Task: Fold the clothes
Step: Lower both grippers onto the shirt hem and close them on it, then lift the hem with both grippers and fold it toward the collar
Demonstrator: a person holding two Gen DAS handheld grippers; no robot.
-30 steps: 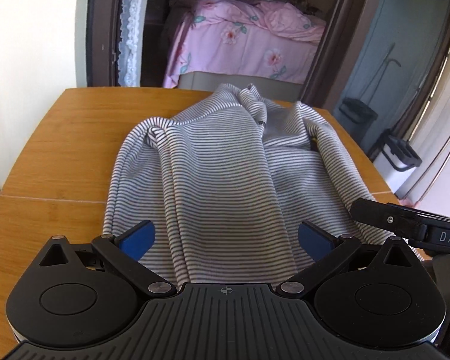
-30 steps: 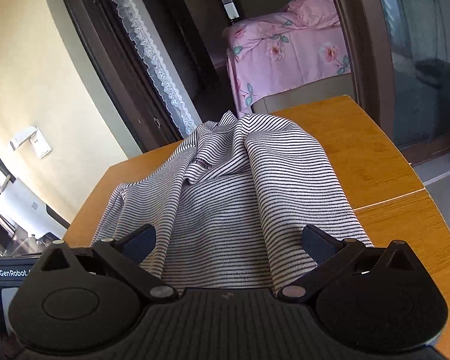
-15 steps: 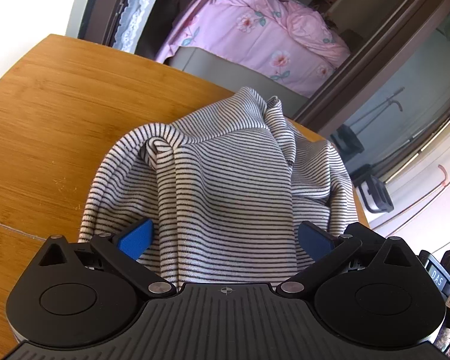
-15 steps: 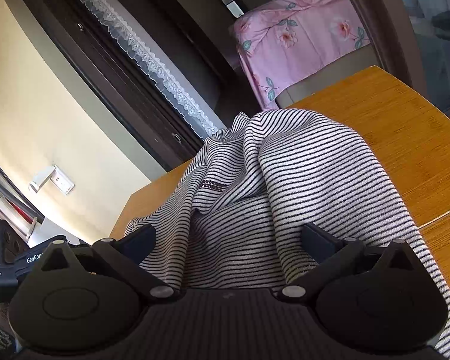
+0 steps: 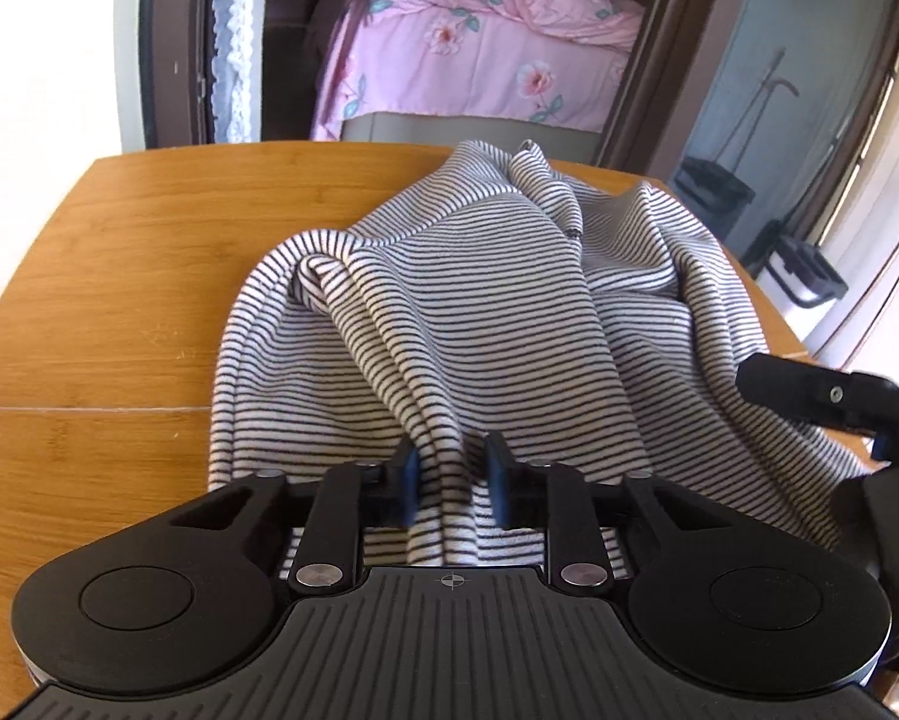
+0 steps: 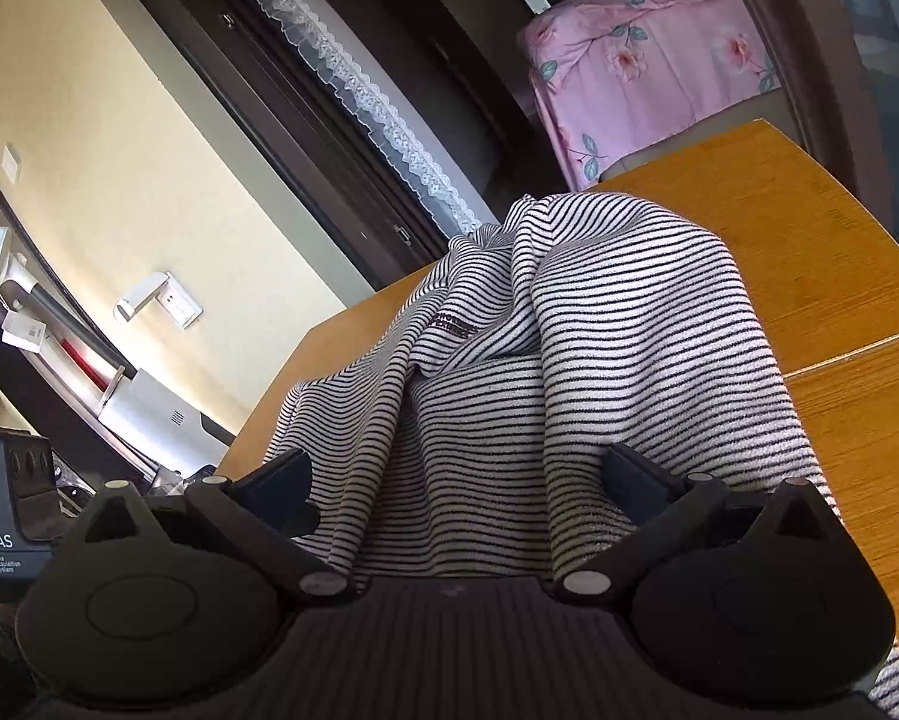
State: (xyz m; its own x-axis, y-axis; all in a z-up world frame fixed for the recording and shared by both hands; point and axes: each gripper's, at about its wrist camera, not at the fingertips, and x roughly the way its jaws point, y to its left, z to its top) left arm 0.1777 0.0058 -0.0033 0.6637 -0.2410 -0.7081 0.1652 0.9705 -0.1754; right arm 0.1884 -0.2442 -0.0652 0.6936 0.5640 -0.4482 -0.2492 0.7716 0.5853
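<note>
A striped shirt (image 5: 485, 324) lies rumpled on the wooden table (image 5: 119, 276), its near hem reaching the edge closest to both grippers. The left gripper (image 5: 449, 480) has just closed: its 2 blue-padded fingers (image 5: 406, 483) pinch a bunched fold of the shirt near the hem. The right gripper (image 6: 461, 480) has its fingers (image 6: 281, 480) spread wide over the shirt's near edge, cloth lying between them but not clamped. A pink flowered bed (image 5: 479, 72) shows beyond the doorway.
</note>
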